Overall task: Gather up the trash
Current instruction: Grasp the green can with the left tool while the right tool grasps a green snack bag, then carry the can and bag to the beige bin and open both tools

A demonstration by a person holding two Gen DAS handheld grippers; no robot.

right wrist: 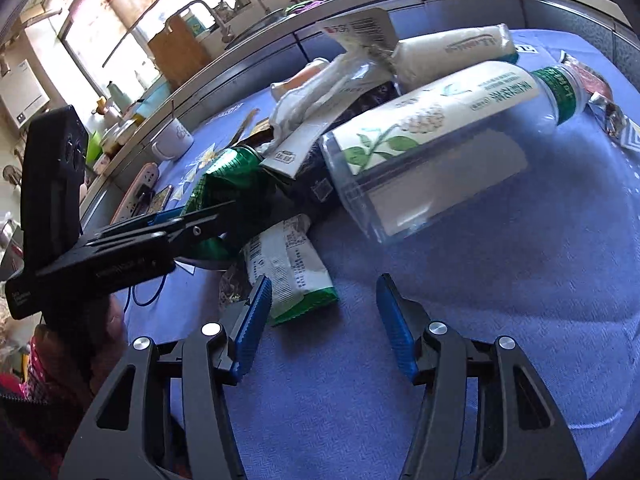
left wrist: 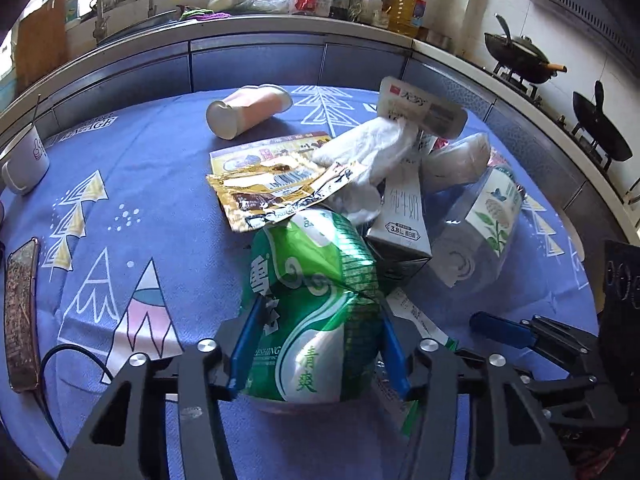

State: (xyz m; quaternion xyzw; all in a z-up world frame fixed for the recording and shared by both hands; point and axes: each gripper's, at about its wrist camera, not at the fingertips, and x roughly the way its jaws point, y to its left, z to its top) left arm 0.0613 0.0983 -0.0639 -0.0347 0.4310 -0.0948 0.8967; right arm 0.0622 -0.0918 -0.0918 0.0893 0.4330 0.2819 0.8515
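A crumpled green can (left wrist: 316, 300) lies at the near edge of a trash pile on the blue tablecloth (left wrist: 160, 208). My left gripper (left wrist: 320, 324) is shut on it, one blue pad pressing each side. The right wrist view shows the same grip from the side, with the can (right wrist: 236, 172) in the left gripper's fingers (right wrist: 180, 216). My right gripper (right wrist: 324, 312) stands open just above the cloth, holding nothing. The green-edged corner of a white snack wrapper (right wrist: 288, 272) lies by its left pad. Beyond it lies a clear bottle with a flower label (right wrist: 440, 140).
The pile also holds a milk carton (left wrist: 404, 216), white tissue (left wrist: 368, 152), a golden wrapper (left wrist: 272, 184) and a tipped pink cup (left wrist: 248, 110). A white mug (left wrist: 24, 168), a phone (left wrist: 22, 312) and a cable (left wrist: 68, 360) lie at the left. Woks (left wrist: 520, 60) sit on the stove behind.
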